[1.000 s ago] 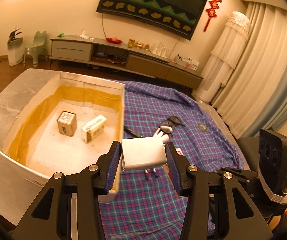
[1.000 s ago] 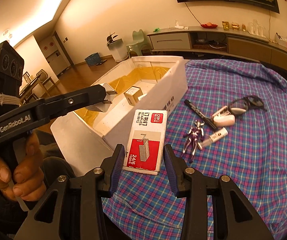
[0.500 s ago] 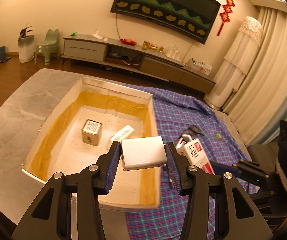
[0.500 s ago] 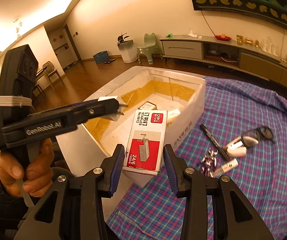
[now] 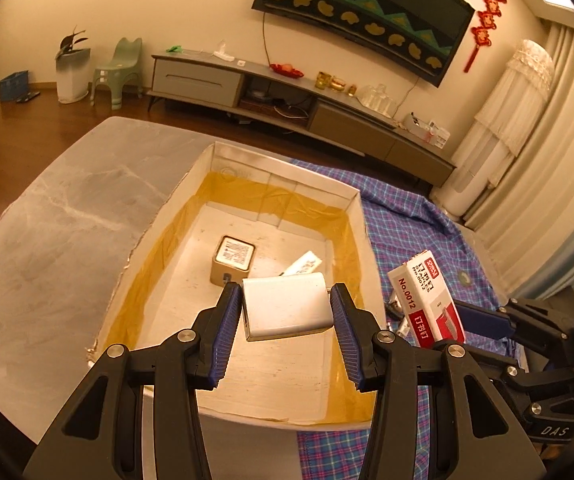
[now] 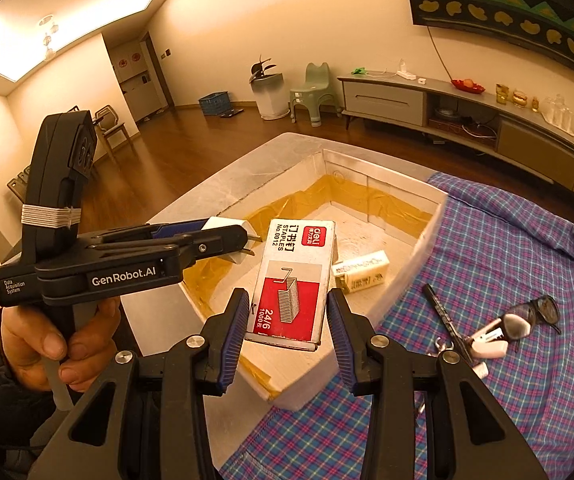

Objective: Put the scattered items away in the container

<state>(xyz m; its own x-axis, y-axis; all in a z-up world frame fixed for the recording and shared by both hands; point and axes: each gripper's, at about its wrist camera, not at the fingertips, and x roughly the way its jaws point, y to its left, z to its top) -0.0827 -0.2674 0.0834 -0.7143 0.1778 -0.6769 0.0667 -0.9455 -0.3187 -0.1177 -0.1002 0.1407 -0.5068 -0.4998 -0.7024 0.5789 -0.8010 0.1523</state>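
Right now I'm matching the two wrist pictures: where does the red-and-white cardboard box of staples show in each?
Left wrist: the red-and-white cardboard box of staples sits at right, just past the container's right wall.
Right wrist: the same box fills the centre, clamped in the right gripper jaws.
Shared landmark: the white foam container with yellow tape.

The box [image 5: 357, 204] sits on the table [image 5: 59, 232], its right wall along the cloth's [image 6: 527, 248] left edge. In it lie a tin [image 5: 233, 260] and a carton [image 6: 361, 274]. Right of the box, on the cloth: pen [image 6: 441, 314], glasses [image 6: 535, 312].
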